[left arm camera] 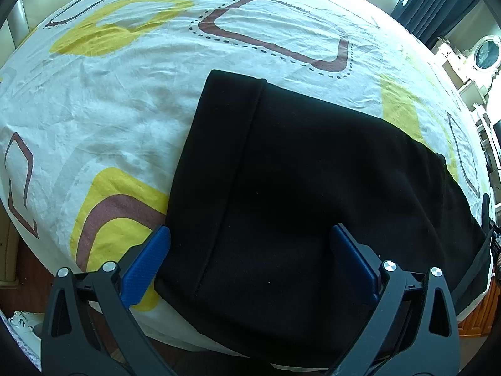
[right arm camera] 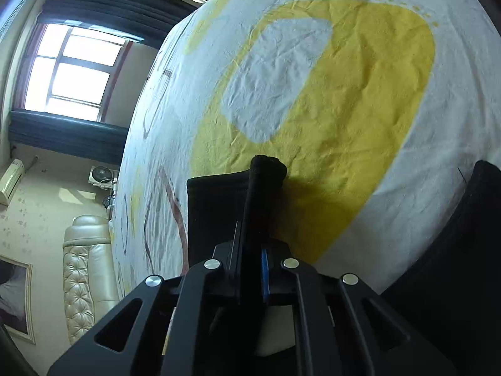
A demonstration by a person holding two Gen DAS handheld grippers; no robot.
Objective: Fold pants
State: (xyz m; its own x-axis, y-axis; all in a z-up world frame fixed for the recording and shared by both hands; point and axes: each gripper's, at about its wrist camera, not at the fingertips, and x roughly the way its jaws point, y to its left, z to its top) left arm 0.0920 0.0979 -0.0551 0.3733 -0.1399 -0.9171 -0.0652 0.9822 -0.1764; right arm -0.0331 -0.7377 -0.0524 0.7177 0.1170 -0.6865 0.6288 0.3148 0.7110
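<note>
Black pants [left arm camera: 297, 188] lie flat on the patterned bedsheet [left arm camera: 125, 109], waistband end to the left, running off to the right. My left gripper [left arm camera: 250, 250] is open, its blue pads [left arm camera: 150, 260] spread either side of the cloth near the bed's front edge, holding nothing. In the right wrist view my right gripper [right arm camera: 253, 219] is shut on a bunched edge of the black pants [right arm camera: 266, 169], lifted a little above the sheet [right arm camera: 328, 94]. More black cloth [right arm camera: 476, 235] shows at the right edge.
The bed has a white sheet with yellow and brown shapes. A tufted cream headboard [right arm camera: 84, 275], a window [right arm camera: 72, 72] with dark curtains and a wall air conditioner [right arm camera: 12, 178] show beyond it. White furniture [left arm camera: 469, 62] stands at the far right.
</note>
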